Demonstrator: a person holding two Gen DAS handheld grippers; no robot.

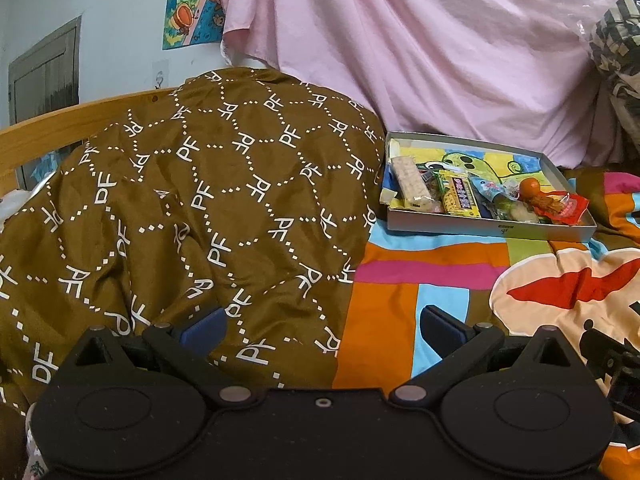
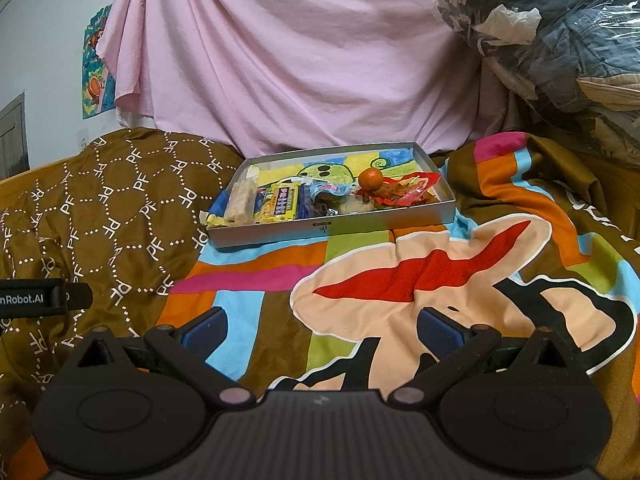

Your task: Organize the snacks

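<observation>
While both grippers, left [image 1: 322,330] and right [image 2: 322,330], hover spread and empty, snacks [image 2: 320,198] crowd the tray's [image 2: 332,230] near edge, apparently gathered there.

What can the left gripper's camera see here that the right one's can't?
Only the left view shows the light wooden bed rail behind the brown patterned quilt.

Only the right view shows the clear plastic bag stuffed with clothes and a black labelled strap.

Both show the shallow grey cardboard tray of snacks, with a small round orange fruit and a red snack packet, the pink sheet, and open grippers.
</observation>
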